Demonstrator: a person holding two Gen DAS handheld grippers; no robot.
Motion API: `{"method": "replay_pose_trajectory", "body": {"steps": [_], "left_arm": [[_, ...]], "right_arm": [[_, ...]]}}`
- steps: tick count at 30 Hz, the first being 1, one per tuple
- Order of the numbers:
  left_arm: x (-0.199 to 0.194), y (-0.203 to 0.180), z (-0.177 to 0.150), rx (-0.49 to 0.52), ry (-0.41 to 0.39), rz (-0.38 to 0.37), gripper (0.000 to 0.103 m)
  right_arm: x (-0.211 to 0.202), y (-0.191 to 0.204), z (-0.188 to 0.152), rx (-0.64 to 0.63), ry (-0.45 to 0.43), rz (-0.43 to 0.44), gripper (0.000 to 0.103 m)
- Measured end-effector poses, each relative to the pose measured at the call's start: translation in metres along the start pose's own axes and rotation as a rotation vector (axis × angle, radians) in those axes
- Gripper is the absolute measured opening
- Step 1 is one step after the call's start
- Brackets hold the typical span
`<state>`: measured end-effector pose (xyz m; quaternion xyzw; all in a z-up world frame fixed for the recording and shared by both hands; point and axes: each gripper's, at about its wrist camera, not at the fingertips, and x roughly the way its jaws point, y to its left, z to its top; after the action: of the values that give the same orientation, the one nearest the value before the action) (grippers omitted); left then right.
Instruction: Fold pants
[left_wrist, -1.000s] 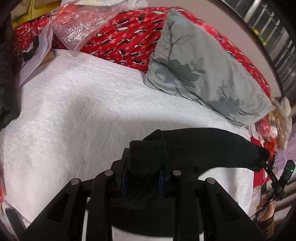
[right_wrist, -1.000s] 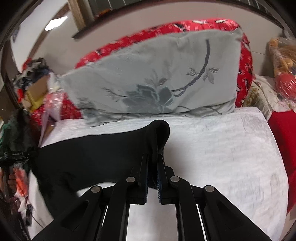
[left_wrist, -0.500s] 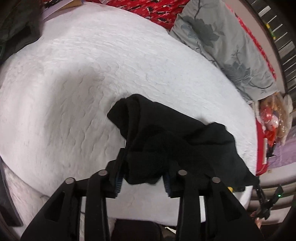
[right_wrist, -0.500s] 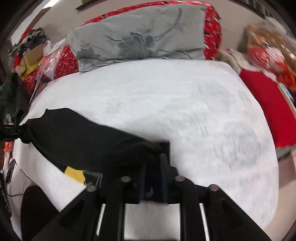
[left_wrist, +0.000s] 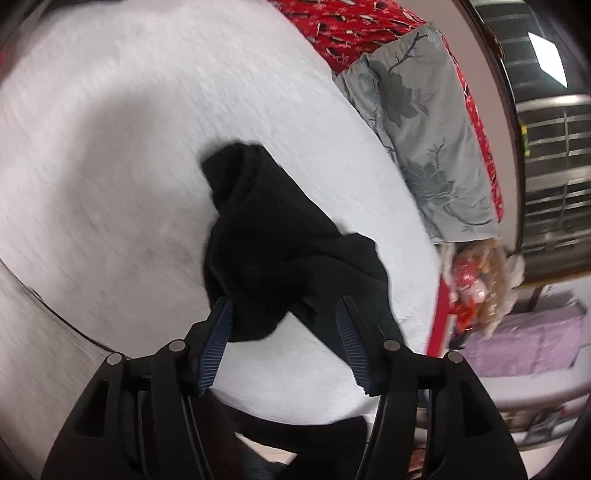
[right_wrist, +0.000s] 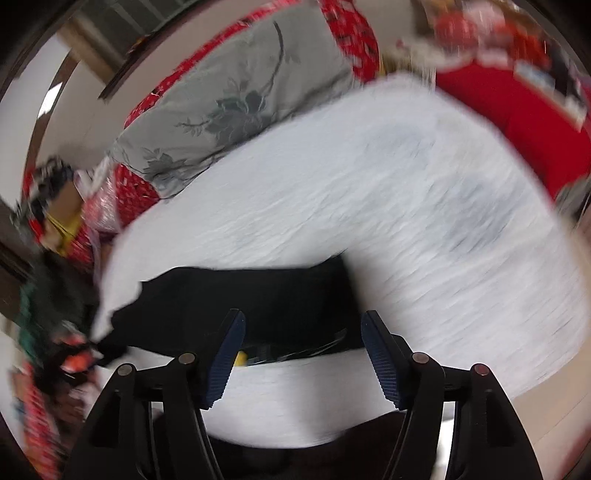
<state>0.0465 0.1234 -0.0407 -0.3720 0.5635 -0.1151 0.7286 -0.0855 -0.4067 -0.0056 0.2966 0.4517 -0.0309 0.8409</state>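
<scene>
Left wrist view first: the left gripper (left_wrist: 284, 308) stands about half open, its jaws having just been opening. A bunched fold of the black pants (left_wrist: 280, 236) hangs between the two ribbed blue pads (left_wrist: 216, 339); the cloth brushes the left-hand pad, while the right-hand pad stands clear of it with white cover showing in the gap, so nothing is pinched. The pants are a soft, matte, knit-looking fabric, heaped in a crumpled ridge that runs up and away from the fingers across the white bed cover (left_wrist: 110, 166), which has a fine, crinkled, quilted texture. Farther right, a grey pillow (left_wrist: 417, 122) with a darker flower-and-branch print lies along the bed's far edge against a red patterned blanket (left_wrist: 354, 29).

Right wrist view, blurred by motion: the pants (right_wrist: 240, 295) lie as a flat, dark, roughly rectangular slab on the white cover (right_wrist: 406, 206), just beyond the fingertips. The right gripper (right_wrist: 303, 325) is spread wide, its jaws having just been opening, both ribbed blue pads (right_wrist: 384, 362) bare and clear of the fabric. A small yellow tag (right_wrist: 242, 357) shows at the garment's near edge beside the left-hand pad. Behind, the same grey floral pillow (right_wrist: 236, 99) leans on the red blanket (right_wrist: 351, 33).
</scene>
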Motion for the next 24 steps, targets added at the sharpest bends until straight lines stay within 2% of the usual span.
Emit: {"method": "replay_pose_trajectory", "body": {"steps": [2,6,9,12,14,17,21,23,24], "left_arm": [[0.007,-0.004,-0.007,-0.033,0.006,-0.029,0.056],[0.008,-0.003,-0.011,-0.087,-0.019,-0.032,0.056],[0.008,0.002,-0.007,-0.176,-0.042,-0.057,0.056],[0.009,-0.003,-0.003,-0.214,-0.060,-0.071,0.058],[0.012,-0.007,-0.005,-0.243,-0.046,-0.068,0.059],[0.007,-0.013,-0.027,-0.304,-0.035,-0.086,0.059],[0.006,-0.021,-0.053,-0.306,-0.036,-0.064,0.060],[0.014,-0.020,-0.049,-0.324,-0.021,-0.083,0.060],[0.017,-0.019,-0.041,-0.322,-0.027,-0.066,0.060]], "right_arm": [[0.016,0.000,-0.003,0.067,0.058,0.055,0.067],[0.047,-0.008,-0.008,0.184,0.143,0.069,0.067],[0.066,-0.016,-0.012,0.279,0.176,0.100,0.069],[0.077,-0.016,-0.015,0.332,0.171,0.141,0.069],[0.084,-0.014,-0.014,0.337,0.163,0.121,0.069],[0.095,-0.016,-0.014,0.384,0.171,0.120,0.069],[0.097,-0.018,-0.012,0.393,0.173,0.124,0.069],[0.098,-0.018,-0.010,0.390,0.172,0.119,0.069],[0.099,-0.018,-0.009,0.392,0.172,0.119,0.069]]}}
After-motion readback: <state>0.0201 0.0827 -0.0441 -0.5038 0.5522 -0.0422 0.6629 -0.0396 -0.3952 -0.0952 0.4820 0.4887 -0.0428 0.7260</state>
